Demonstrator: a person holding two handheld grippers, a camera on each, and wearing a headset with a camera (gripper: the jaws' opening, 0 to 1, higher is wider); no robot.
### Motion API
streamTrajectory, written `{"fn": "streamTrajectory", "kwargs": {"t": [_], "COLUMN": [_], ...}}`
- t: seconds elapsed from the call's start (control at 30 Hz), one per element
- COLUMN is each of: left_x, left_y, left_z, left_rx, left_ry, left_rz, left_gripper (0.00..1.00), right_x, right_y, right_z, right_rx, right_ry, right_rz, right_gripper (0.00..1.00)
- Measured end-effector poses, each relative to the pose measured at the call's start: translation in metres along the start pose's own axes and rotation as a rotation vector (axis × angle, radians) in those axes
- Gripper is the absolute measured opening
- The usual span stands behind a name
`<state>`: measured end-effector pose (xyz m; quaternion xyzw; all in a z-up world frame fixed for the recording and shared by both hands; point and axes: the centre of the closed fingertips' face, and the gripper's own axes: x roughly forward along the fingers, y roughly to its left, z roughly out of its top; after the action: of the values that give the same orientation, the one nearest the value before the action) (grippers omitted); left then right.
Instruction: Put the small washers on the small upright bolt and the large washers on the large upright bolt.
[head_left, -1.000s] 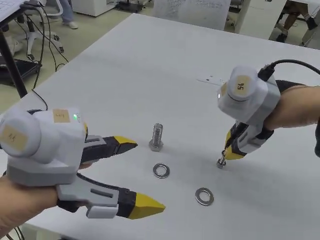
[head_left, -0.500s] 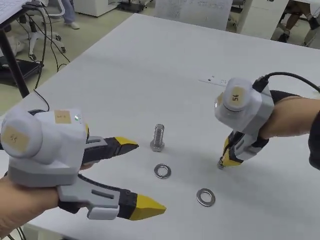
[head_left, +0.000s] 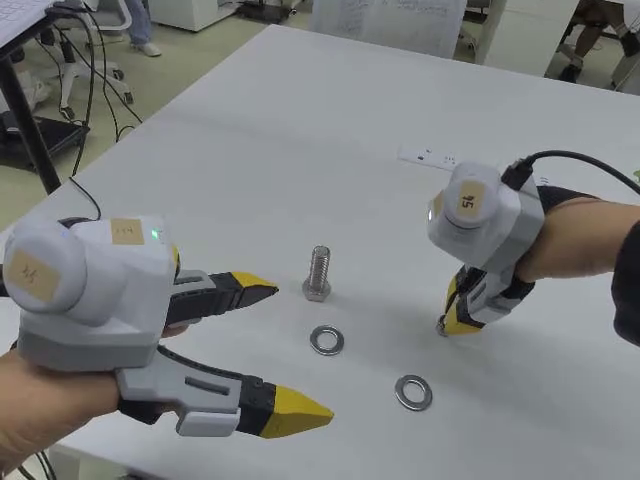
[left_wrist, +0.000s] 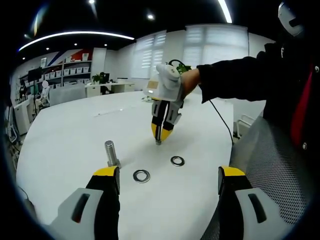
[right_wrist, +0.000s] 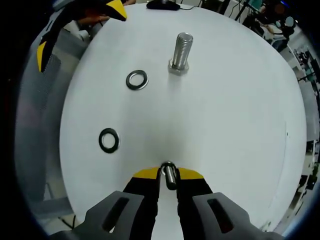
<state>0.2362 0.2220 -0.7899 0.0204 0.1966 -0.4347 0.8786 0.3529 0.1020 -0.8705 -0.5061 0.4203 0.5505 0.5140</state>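
Observation:
A large steel bolt (head_left: 317, 272) stands upright on its head near the middle of the white table (head_left: 300, 150). Two washers (head_left: 326, 340) (head_left: 412, 392) lie flat in front of it. My right gripper (head_left: 460, 320) points down at the table, shut on a small bolt (right_wrist: 169, 175) that stands between its yellow tips. In the right gripper view the large bolt (right_wrist: 181, 51) and both washers (right_wrist: 137, 79) (right_wrist: 109, 140) lie ahead. My left gripper (head_left: 295, 350) is held open at the near left, jaws wide apart and empty, aimed toward the washers (left_wrist: 141, 175) (left_wrist: 177, 160).
A small white label (head_left: 428, 157) lies on the table behind the right gripper. A black cable (head_left: 575, 158) runs from that gripper along the sleeve. Office chairs and cables stand on the floor beyond the table's left edge.
My right gripper has sunk slightly lower over the small bolt, so less of the bolt shows under its tips. The left gripper, the large bolt and the washers have stayed put.

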Motion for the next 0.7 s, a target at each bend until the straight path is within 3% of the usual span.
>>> {"fn": "streamTrajectory", "kwargs": {"t": [0.33,0.7], "left_x": [-0.0005,-0.0011], "left_y": [-0.0002,-0.0008], "left_z": [-0.0011,-0.0012], "left_rx": [0.0,0.002], "left_ry": [0.001,0.002], "left_rz": [0.0,-0.001], "left_gripper": [0.8,0.8], "right_x": [-0.0004,-0.0043], "right_y": [-0.001,-0.0011], "right_z": [0.0018,0.0006], "right_rx": [-0.004,0.003], "right_ry": [-0.002,-0.005], "right_rz": [-0.001,-0.011], "right_gripper": [0.16,0.26]}}
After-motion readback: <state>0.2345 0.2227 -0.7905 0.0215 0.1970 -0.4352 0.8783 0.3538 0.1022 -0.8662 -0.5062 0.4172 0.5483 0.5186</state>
